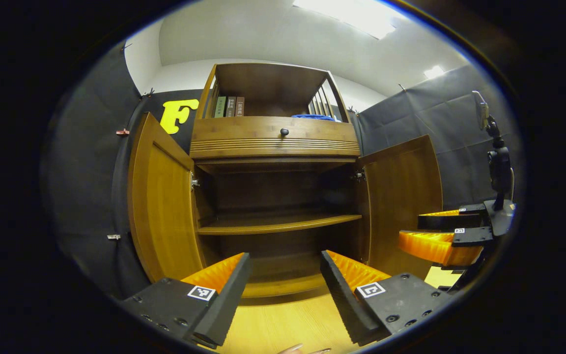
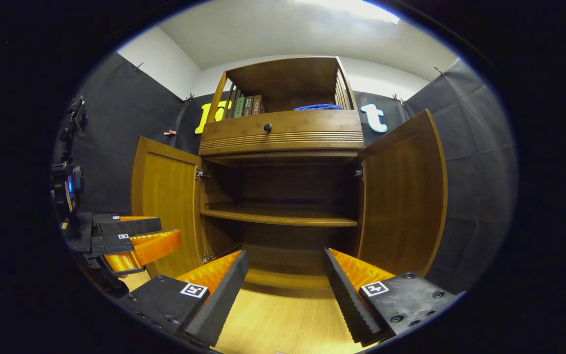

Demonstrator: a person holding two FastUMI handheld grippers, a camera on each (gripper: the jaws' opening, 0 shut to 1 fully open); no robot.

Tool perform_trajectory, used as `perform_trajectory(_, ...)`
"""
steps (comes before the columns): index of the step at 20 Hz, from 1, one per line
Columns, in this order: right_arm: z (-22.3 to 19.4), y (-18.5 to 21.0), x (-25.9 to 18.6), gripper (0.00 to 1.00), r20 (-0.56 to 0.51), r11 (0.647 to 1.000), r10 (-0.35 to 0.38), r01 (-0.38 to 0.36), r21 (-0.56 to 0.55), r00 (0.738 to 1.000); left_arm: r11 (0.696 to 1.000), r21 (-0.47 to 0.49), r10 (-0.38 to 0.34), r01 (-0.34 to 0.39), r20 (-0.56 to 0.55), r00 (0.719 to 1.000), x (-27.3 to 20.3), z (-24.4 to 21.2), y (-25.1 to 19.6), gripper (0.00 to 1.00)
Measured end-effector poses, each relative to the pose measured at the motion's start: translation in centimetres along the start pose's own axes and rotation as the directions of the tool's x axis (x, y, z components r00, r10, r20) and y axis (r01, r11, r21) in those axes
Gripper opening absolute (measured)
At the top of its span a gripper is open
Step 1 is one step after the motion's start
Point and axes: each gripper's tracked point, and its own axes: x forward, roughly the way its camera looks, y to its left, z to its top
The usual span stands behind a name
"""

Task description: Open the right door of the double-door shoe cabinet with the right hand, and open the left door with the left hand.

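Note:
The wooden shoe cabinet (image 1: 273, 142) (image 2: 283, 135) stands ahead with both doors swung wide. Its left door (image 1: 162, 206) (image 2: 165, 196) and right door (image 1: 403, 196) (image 2: 403, 191) hang outward, baring a bare inner shelf (image 1: 278, 223) (image 2: 280, 216). My left gripper (image 1: 283, 275) is open, held back from the cabinet with nothing between its fingers; it is also seen at the left of the right gripper view (image 2: 138, 236). My right gripper (image 2: 285, 273) is open and holds nothing; it appears at the right of the left gripper view (image 1: 440, 231).
A drawer with a dark knob (image 1: 284, 132) (image 2: 267, 128) sits above the doors. The top shelf holds books (image 1: 229, 106) (image 2: 246, 105) and a blue cloth (image 1: 315, 117) (image 2: 318, 107). Light wooden floor (image 1: 283, 324) (image 2: 283, 319) lies in front. Black cloth walls stand on both sides.

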Motion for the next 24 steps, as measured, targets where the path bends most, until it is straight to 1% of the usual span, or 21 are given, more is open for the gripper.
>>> perform_trajectory(8,0.0,0.2,0.0,0.97,0.006,1.0,0.01,-0.01,-0.003,1.0,0.999,0.013,-0.03,0.03,0.018,0.999,0.1,-0.1,-0.8,0.93)
perform_trajectory(9,0.1,0.3,-0.1,0.97,0.009,1.0,0.011,-0.011,-0.003,1.0,0.999,0.011,-0.038,0.038,0.018,0.999,0.0,-0.1,-1.1,0.89)
perform_trajectory(10,0.2,0.3,-0.2,0.99,0.013,1.0,0.013,-0.013,-0.003,1.0,0.999,0.01,-0.046,0.046,0.017,0.999,-0.1,-0.2,-1.4,0.93)
perform_trajectory(12,0.4,0.3,-0.4,0.97,0.018,1.0,0.014,-0.013,-0.005,1.0,0.998,0.015,-0.055,0.055,0.009,0.998,-0.2,-0.5,-1.5,0.93)
perform_trajectory(13,0.4,0.4,-0.4,0.99,0.021,1.0,0.014,-0.014,-0.007,1.0,0.998,0.02,-0.056,0.056,0.005,0.998,-0.3,-0.6,-1.5,0.89)
perform_trajectory(14,0.2,0.3,-0.7,0.99,0.021,1.0,0.014,-0.014,-0.009,1.0,0.998,0.024,-0.056,0.056,0.002,0.998,-0.3,-0.6,-1.5,0.93)
perform_trajectory(15,0.1,0.2,-0.8,0.99,0.02,1.0,0.015,-0.015,-0.011,1.0,0.998,0.027,-0.057,0.057,0.001,0.998,-0.4,-0.7,-1.6,0.89)
perform_trajectory(16,0.1,0.4,-0.8,0.99,0.019,1.0,0.018,-0.018,-0.013,1.0,0.998,0.031,-0.059,0.058,0.0,0.998,-0.4,-0.6,-1.7,0.93)
perform_trajectory(20,0.1,0.7,-1.0,0.97,0.019,0.999,0.029,-0.029,-0.018,0.999,0.998,0.044,-0.048,0.047,0.008,0.999,-0.4,-0.3,-1.9,0.93)
perform_trajectory(21,0.2,0.7,-1.0,0.99,0.02,0.999,0.027,-0.026,-0.02,0.999,0.998,0.046,-0.046,0.046,0.012,0.999,-0.5,-0.2,-1.9,0.89)
perform_trajectory(22,0.2,0.6,-1.0,0.97,0.022,0.999,0.024,-0.024,-0.023,0.999,0.998,0.046,-0.047,0.046,0.017,0.999,-0.6,-0.1,-1.9,0.89)
perform_trajectory(23,0.2,0.7,-1.1,0.99,0.022,0.999,0.023,-0.023,-0.024,0.999,0.998,0.046,-0.049,0.048,0.02,0.999,-0.7,0.0,-1.9,0.89)
perform_trajectory(24,0.2,0.7,-1.1,0.97,0.021,0.999,0.025,-0.024,-0.023,0.999,0.998,0.046,-0.051,0.05,0.023,0.998,-0.7,0.1,-2.1,0.89)
